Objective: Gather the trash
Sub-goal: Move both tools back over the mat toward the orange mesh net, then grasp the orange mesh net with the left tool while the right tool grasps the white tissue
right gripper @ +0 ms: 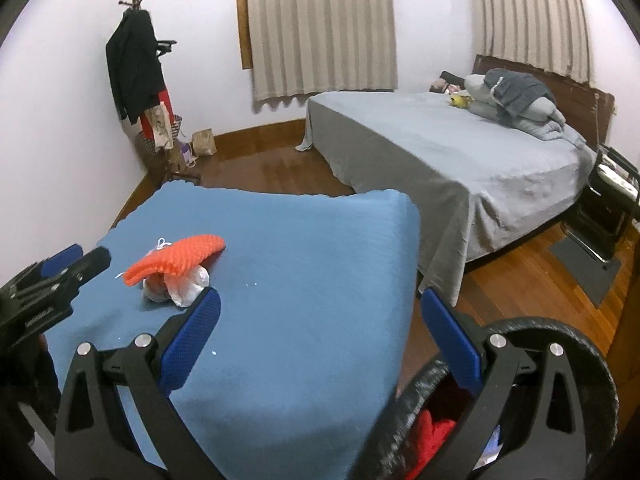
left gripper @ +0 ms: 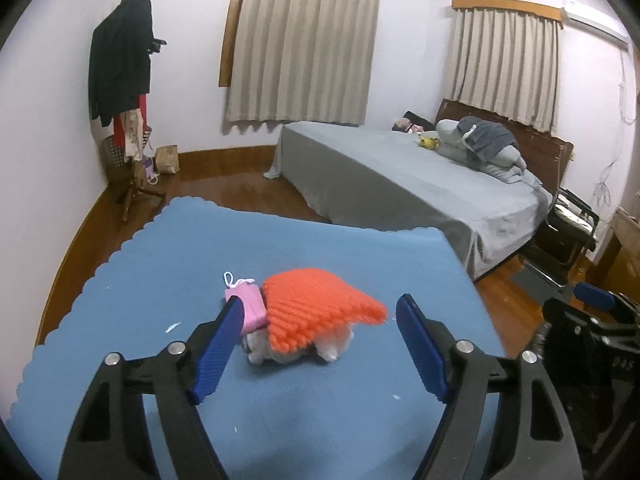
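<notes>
On the blue cloth-covered table [left gripper: 160,264] lies a small pile. An orange knitted piece [left gripper: 316,304] rests on crumpled white trash [left gripper: 296,350], and a pink pouch [left gripper: 250,304] with a white loop lies beside it. My left gripper [left gripper: 320,302] is open, its blue fingers either side of the pile and just short of it. In the right wrist view the same orange piece [right gripper: 176,262] covers a white wad [right gripper: 188,284]. My right gripper [right gripper: 320,296] is open and empty over the table's right edge. The left gripper [right gripper: 60,272] shows at the left.
A bin lined with a black bag [right gripper: 560,340] stands below the table's right side, with red stuff inside. Tiny white scraps [left gripper: 173,326] dot the cloth. Beyond are a grey bed [left gripper: 400,176], a coat rack [left gripper: 124,80], a paper bag [left gripper: 167,159] and a black chair [left gripper: 568,224].
</notes>
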`<control>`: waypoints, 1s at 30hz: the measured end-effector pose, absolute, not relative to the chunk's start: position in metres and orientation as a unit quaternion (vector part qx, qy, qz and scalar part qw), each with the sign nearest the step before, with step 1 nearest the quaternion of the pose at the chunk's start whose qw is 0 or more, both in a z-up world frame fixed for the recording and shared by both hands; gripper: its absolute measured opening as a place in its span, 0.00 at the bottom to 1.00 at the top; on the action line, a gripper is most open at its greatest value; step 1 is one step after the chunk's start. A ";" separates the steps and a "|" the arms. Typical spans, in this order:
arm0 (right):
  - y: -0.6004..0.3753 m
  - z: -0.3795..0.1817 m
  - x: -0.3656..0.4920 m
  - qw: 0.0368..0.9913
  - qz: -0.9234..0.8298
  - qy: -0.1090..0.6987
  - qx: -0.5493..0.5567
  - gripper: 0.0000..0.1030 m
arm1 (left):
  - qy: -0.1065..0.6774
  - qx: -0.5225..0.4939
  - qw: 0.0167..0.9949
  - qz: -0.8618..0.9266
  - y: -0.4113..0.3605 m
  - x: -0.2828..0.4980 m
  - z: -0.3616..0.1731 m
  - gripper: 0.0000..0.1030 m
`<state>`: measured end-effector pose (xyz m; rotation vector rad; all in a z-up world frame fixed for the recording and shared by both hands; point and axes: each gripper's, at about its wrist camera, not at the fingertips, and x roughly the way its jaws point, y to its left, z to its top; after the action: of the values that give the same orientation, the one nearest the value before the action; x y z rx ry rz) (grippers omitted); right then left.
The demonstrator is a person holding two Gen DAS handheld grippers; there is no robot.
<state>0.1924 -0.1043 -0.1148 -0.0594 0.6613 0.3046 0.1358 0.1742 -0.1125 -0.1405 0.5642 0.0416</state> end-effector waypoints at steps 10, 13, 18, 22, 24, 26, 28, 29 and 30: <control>-0.085 -0.132 0.224 0.927 0.155 0.339 -0.037 0.95 | 0.325 -0.098 0.941 0.023 0.193 0.182 -0.151 0.74; -0.079 -0.139 0.226 0.925 0.158 0.344 -0.040 0.95 | 0.341 -0.109 0.934 0.011 0.195 0.189 -0.161 0.74; -0.075 -0.146 0.228 0.921 0.163 0.351 -0.041 0.95 | 0.357 -0.122 0.926 -0.001 0.197 0.194 -0.175 0.73; -0.071 -0.149 0.229 0.919 0.165 0.356 -0.042 0.95 | 0.356 -0.123 0.926 -0.005 0.195 0.191 -0.178 0.48; -0.071 -0.148 0.229 0.919 0.165 0.356 -0.041 0.95 | 0.354 -0.121 0.927 -0.006 0.193 0.190 -0.178 0.39; -0.071 -0.149 0.229 0.919 0.165 0.356 -0.041 0.95 | 0.346 -0.120 0.931 -0.004 0.193 0.188 -0.175 0.33; -0.071 -0.149 0.228 0.919 0.165 0.355 -0.041 0.95 | 0.336 -0.117 0.935 0.001 0.192 0.185 -0.170 0.23; -0.070 -0.148 0.228 0.920 0.165 0.354 -0.041 0.95 | 0.333 -0.117 0.936 0.001 0.191 0.183 -0.168 0.20; -0.070 -0.147 0.228 0.920 0.166 0.352 -0.040 0.95 | 0.329 -0.118 0.937 0.003 0.192 0.182 -0.165 0.20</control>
<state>0.2280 -0.0695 -0.1475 -0.0817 0.7241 0.3405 0.1817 0.1917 -0.1652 -0.2404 0.6724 0.0056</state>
